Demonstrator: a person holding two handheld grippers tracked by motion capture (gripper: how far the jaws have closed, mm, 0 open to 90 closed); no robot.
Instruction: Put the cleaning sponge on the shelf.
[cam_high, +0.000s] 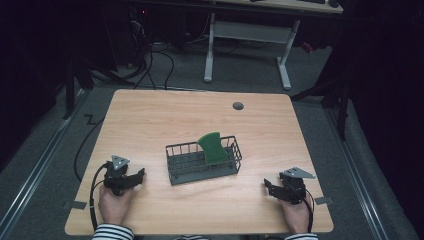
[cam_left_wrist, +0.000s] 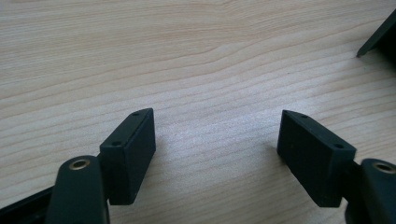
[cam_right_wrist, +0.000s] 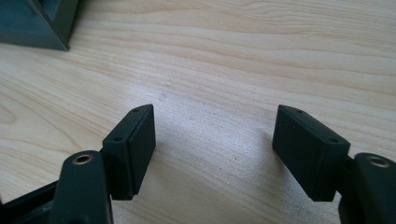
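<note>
High view: the left gripper (cam_high: 136, 176) sits at the lower left of the frame, the right gripper (cam_high: 270, 188) at the lower right, both low over the counter (cam_high: 150, 115) with jaws spread wide and nothing between them. The wire basket (cam_high: 202, 161) lies between them at centre frame, its long axis running left to right, roughly as near to one as the other. A green sponge (cam_high: 212, 147) stands tilted in its right half, nearer the right gripper.
</note>
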